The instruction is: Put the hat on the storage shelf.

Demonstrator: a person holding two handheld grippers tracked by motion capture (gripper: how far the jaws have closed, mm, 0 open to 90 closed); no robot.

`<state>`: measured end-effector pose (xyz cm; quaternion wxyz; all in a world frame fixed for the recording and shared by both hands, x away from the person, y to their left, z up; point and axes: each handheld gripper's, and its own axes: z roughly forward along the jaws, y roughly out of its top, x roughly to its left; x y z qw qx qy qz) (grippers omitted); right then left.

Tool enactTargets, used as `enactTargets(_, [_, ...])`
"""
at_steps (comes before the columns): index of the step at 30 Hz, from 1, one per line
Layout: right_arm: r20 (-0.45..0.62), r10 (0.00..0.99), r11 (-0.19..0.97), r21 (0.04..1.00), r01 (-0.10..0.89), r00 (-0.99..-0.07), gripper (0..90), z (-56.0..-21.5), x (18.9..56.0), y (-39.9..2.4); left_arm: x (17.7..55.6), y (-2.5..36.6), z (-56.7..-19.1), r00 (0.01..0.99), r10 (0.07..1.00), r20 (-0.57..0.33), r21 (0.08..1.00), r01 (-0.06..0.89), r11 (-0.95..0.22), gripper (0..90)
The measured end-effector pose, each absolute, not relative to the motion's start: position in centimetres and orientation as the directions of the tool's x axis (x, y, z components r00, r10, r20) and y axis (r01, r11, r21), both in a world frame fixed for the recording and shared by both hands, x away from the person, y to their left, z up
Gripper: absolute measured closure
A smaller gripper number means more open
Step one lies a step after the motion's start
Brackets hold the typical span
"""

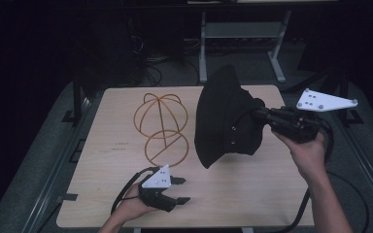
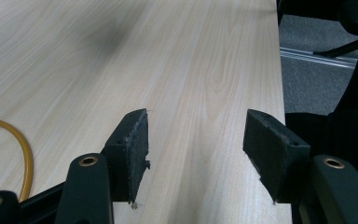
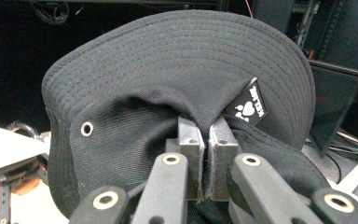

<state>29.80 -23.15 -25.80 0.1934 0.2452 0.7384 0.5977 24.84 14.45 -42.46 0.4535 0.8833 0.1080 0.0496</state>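
Observation:
A black bucket hat [image 1: 226,119] hangs in the air above the right half of the table, its brim facing left. My right gripper [image 1: 262,116] is shut on the crown fabric; in the right gripper view the jaws pinch a fold of the hat [image 3: 168,84] at my right gripper [image 3: 209,140]. A yellow wire hat stand [image 1: 161,127] sits on the table's middle left, its ring base toward me. My left gripper [image 1: 180,190] rests near the front edge, below the stand, open and holding nothing; the left gripper view shows my left gripper [image 2: 193,144] over bare wood.
The light wood table [image 1: 252,194] has free surface at the front right and far left. A bit of the yellow wire [image 2: 21,149] lies left of the left jaws. Desk legs and cables stand beyond the far edge; the right table edge [image 2: 279,93] drops to grey floor.

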Motion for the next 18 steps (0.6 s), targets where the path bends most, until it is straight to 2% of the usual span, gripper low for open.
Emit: enactTargets(18, [0.0,0.541,0.176,0.978,0.114,-0.841,86.5,-23.1,32.7,-18.2,24.8,14.3,-42.8,0.973,0.231,0.017,0.794,0.127,-0.594,38.0])
